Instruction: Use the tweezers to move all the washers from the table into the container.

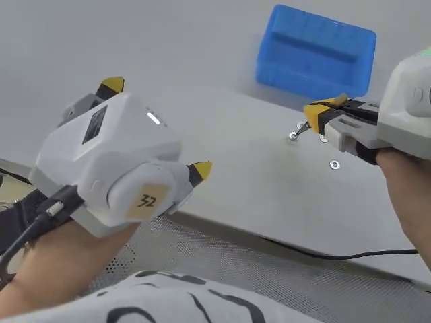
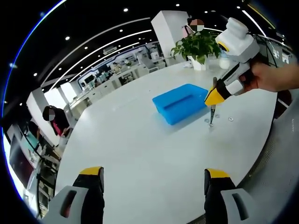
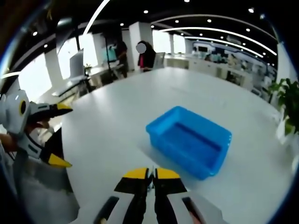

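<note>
Washers (image 1: pixel 335 164): a few, loose on the tabletop just in front of the container.
Container (image 1: pixel 315 50): blue, toward the tabletop's far side.
Right gripper (image 3: pixel 151 173): jaws nearly together, pinching the tweezers (image 1: pixel 301 131), whose tips point down among the washers.
Left gripper (image 1: pixel 155 128): jaws wide apart, holding nothing, over the near edge.

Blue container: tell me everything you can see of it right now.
The blue container is a shallow rectangular bin, plastic by its look, with rounded corners and a flared rim. It sits upright and open on the white table, touching nothing else. Its inside looks empty. The washers lie on the table just short of it, apart from its wall.
</note>
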Demonstrator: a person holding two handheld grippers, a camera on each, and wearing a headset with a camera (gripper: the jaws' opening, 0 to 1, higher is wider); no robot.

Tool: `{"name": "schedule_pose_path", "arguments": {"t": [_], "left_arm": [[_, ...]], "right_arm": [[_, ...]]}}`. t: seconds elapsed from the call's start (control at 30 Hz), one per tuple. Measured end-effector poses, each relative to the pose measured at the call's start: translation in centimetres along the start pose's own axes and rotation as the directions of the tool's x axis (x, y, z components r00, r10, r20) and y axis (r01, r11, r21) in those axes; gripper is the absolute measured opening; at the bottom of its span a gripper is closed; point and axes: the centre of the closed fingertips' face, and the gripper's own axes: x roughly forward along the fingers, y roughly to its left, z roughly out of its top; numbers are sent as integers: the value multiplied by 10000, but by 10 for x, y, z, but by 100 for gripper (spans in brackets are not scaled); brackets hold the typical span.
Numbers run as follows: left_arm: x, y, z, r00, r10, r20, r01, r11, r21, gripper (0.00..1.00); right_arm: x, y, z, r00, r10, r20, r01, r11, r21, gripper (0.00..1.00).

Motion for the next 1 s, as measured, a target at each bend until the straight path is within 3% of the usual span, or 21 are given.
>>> {"name": "schedule_pose_path", "arguments": {"t": [0.33,0.63,1.0], "left_arm": [[0,0,0,10000,-5,12,5,10000,32,90],[0,1,0,10000,20,7,-20,10000,8,90],[1,-2,-1,9999,-90,-76,90,9999,98,89]], "right_arm": [[-4,1,22,9994,53,356,-50,10000,-86,1],[-4,1,31,9992,58,407,-43,9993,-366,0],[-7,-2,56,9959,133,893,-113,9997,-224,0]]}}
